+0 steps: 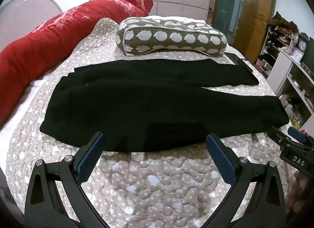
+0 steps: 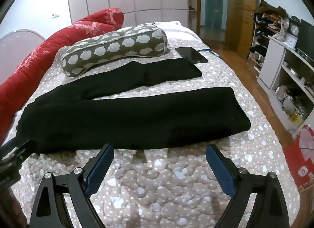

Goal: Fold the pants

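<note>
Pants point(image 2: 125, 114), black, lay flat across quilted bedspread point(image 2: 161, 188), waist twd red duvet point(image 2: 39, 51), legs split in a V twd room side. Spotted bolster pillow point(image 2: 109, 51) sat just beyond far leg; dark tablet point(image 2: 191, 54) touched that leg's cuff. L gripper point(image 1: 155, 139) hung over near edge of waist end, jaws wide apart, nothing held. R gripper point(image 2: 160, 149) hung just short of near leg's edge, also fully spread, empty.
</note>
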`<control>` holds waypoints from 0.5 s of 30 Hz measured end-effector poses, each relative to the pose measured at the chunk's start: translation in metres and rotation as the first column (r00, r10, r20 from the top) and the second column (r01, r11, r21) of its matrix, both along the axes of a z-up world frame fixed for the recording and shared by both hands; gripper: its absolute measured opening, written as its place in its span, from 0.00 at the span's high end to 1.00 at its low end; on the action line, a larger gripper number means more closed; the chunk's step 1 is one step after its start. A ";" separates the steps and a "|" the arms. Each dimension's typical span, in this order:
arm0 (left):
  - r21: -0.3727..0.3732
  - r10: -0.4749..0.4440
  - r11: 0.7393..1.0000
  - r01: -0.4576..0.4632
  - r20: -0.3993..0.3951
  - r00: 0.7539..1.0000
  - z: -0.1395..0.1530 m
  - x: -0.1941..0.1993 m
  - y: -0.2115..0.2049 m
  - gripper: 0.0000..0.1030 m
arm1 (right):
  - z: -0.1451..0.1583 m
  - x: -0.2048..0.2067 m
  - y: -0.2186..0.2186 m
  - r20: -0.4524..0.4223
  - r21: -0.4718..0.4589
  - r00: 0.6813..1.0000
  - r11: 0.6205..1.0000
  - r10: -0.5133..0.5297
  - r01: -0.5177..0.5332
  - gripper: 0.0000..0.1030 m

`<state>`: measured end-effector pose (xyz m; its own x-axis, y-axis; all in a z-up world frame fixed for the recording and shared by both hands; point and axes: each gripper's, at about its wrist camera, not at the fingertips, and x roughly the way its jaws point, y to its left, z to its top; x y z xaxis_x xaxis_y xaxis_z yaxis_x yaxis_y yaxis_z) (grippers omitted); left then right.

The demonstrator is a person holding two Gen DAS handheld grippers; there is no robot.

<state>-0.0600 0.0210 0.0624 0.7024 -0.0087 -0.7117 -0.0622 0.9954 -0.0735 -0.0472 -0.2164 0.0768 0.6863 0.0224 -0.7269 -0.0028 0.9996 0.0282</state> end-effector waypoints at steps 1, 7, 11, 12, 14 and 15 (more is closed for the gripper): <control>-0.005 0.004 1.000 -0.004 -0.005 1.000 -0.001 0.001 0.001 0.00 | -0.001 0.000 0.000 -0.002 0.000 1.000 1.000 0.000 0.000 0.09; -0.013 0.008 1.000 -0.008 -0.020 1.000 -0.004 0.003 0.003 0.00 | -0.004 0.003 -0.003 -0.015 0.009 1.000 1.000 -0.005 0.005 0.09; -0.012 0.010 1.000 -0.010 -0.027 1.000 -0.005 0.006 0.004 0.00 | -0.011 0.009 -0.004 -0.035 0.002 0.999 1.000 -0.007 0.007 0.09; -0.014 0.011 1.000 -0.011 -0.029 1.000 -0.006 0.006 0.005 0.00 | -0.011 0.009 -0.004 -0.035 0.002 0.999 1.000 -0.007 0.007 0.09; -0.011 0.014 1.000 -0.014 -0.028 1.000 -0.006 0.008 0.005 0.00 | -0.011 0.009 -0.005 -0.038 0.003 0.999 1.000 -0.008 0.008 0.09; -0.006 0.014 1.000 -0.015 -0.028 1.000 -0.006 0.008 0.005 0.00 | -0.011 0.009 -0.005 -0.040 0.004 0.999 1.000 -0.008 0.008 0.09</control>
<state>-0.0524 0.0264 0.0561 0.6822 -0.0032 -0.7311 -0.0787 0.9939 -0.0777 -0.0383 -0.2212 0.0660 0.6572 0.0206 -0.7535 0.0061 0.9994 0.0327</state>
